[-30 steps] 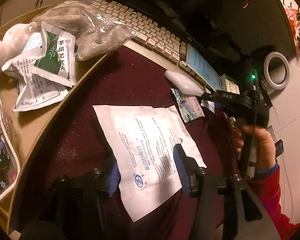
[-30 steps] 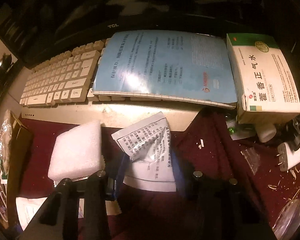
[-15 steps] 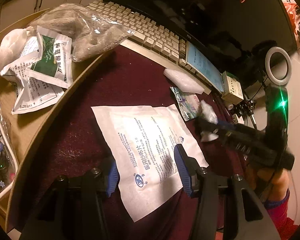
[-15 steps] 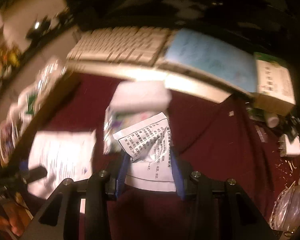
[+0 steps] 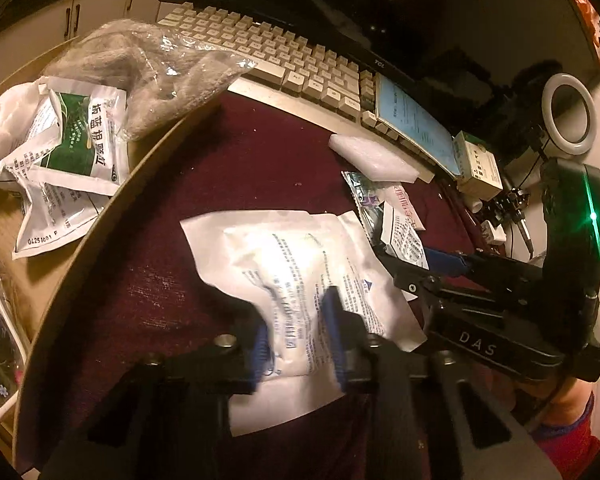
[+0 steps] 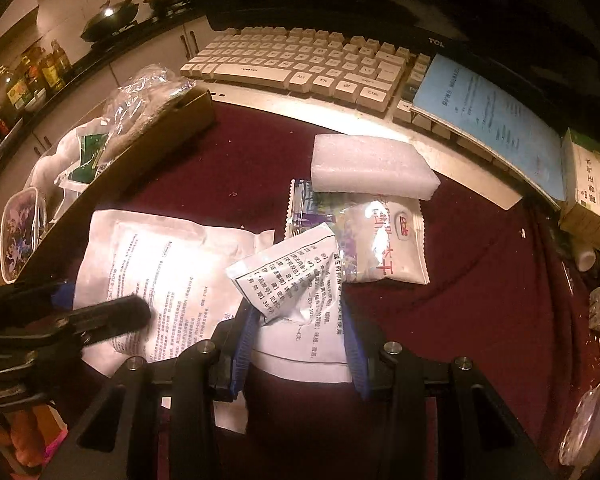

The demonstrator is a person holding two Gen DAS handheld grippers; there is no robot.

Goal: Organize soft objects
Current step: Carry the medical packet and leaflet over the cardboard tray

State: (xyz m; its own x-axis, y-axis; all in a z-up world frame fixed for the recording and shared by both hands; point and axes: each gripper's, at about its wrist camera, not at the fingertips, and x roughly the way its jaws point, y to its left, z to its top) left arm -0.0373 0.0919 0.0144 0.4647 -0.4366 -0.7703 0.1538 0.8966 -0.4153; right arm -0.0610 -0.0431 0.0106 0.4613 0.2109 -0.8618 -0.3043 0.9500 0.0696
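Nearest, the left gripper (image 5: pixel 298 334) has just been closing and its blue pads now pinch the large white gauze packet (image 5: pixel 300 272), which lies on the dark red cloth (image 5: pixel 220 168). Just beside it, the right gripper (image 6: pixel 298 344) is clamped on a crumpled small sachet (image 6: pixel 296 276). Beyond sit a snack pouch (image 6: pixel 384 240) and a white foam block (image 6: pixel 372 168), then the keyboard (image 6: pixel 300 64). More packets fill the cardboard box (image 5: pixel 60 208) at the left

Bare maroon cloth (image 5: pixel 228 168) lies open between cardboard box wall (image 5: pixel 112 216) and foam block (image 5: pixel 372 156).
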